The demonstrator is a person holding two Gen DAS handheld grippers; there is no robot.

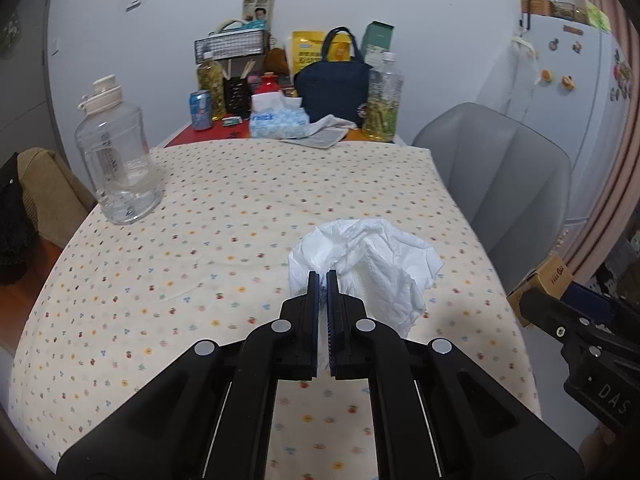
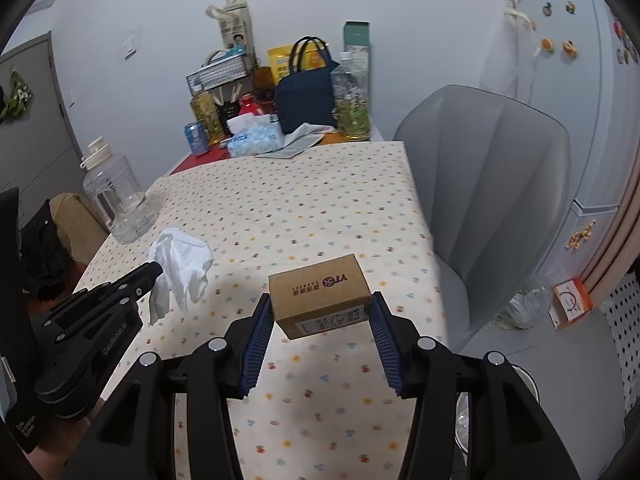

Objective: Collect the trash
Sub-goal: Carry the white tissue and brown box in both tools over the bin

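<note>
Both hands loaded: left gripper pinched tight on the crumpled white tissue, right gripper clamping the brown cardboard box across its long axis, over the table's right edge.

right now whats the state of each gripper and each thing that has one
left gripper: shut on the crumpled white tissue, lifted off the table
right gripper: shut on the cardboard box, held above the tablecloth
big clear jug: upright, cap on, nearly empty
blue can: upright
tissue pack: open, a tissue sticking out
navy bag: upright, handles up
</note>
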